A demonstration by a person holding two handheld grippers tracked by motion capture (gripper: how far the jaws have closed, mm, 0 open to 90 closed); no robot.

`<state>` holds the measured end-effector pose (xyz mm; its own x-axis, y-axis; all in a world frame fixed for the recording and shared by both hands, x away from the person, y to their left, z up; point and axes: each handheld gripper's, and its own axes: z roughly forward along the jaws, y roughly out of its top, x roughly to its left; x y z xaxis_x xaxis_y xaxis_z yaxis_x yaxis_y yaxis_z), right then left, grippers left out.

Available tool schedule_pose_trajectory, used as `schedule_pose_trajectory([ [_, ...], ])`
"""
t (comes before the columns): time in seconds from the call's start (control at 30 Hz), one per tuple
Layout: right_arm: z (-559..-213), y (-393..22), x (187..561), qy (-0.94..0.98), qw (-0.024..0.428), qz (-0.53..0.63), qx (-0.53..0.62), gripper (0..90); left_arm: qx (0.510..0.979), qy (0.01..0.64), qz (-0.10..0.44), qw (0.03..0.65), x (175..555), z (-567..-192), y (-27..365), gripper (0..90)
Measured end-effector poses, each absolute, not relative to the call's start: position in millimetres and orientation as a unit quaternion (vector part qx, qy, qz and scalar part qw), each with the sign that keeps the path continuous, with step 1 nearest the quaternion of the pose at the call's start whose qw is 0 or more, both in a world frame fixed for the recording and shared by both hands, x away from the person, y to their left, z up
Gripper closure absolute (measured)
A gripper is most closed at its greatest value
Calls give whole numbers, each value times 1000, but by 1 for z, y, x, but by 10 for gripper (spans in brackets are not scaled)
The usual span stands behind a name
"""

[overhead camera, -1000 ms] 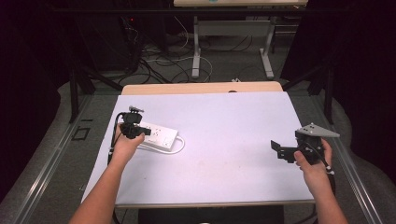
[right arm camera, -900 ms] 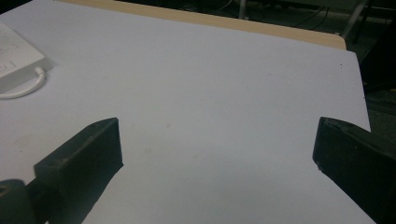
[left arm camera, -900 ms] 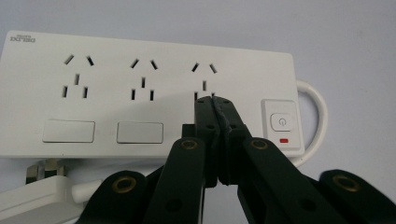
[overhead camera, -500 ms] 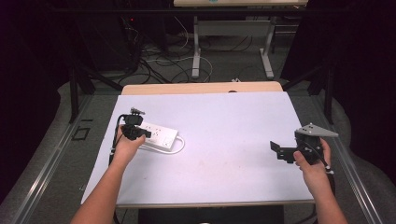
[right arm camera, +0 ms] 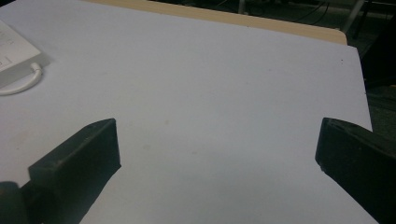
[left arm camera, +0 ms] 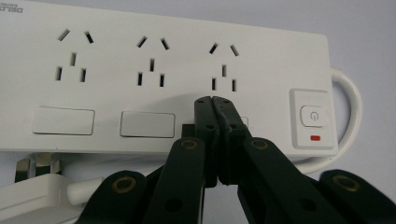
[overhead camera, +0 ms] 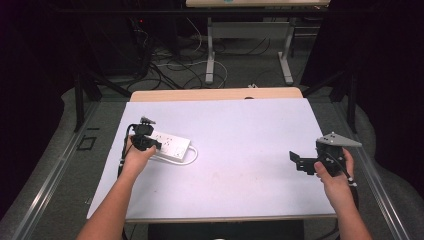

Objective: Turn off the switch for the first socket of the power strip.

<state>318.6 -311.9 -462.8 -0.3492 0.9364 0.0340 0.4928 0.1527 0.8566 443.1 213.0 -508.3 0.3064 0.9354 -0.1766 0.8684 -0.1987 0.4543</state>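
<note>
The left gripper (left arm camera: 215,100) is clenched, its two black jaws pressed together with nothing between them, and the tips are over the white power strip (left arm camera: 163,70), low on its top face. Just beyond the tips sits the third socket group (left arm camera: 223,65); to their right, near, is the power button (left arm camera: 312,115) with a small red mark under it, and to their left are two blank white covers (left arm camera: 146,124). The strip's white cord (left arm camera: 352,112) loops out at the far right end, and a white plug (left arm camera: 28,186) lies below and left of the jaws, beside the strip. In the high view the left gripper (overhead camera: 145,142) sits on the left end of the strip (overhead camera: 172,147), on the white table (overhead camera: 240,130). The right gripper (right arm camera: 215,140) is released — its jaws stand wide apart and hold nothing, with bare table surface between them. The strip's corner (right arm camera: 14,46) lies far ahead and to the left of these jaws, well apart. In the high view the right gripper (overhead camera: 300,161) is held near the right edge of the table.
</note>
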Motion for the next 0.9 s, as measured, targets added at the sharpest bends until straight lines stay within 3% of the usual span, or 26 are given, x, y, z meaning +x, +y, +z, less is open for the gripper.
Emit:
schedule_pose_trajectory([
  [0.9,-465,-313,320,714,269,410,500,0,764,594,72,240,445,-514,218,892],
])
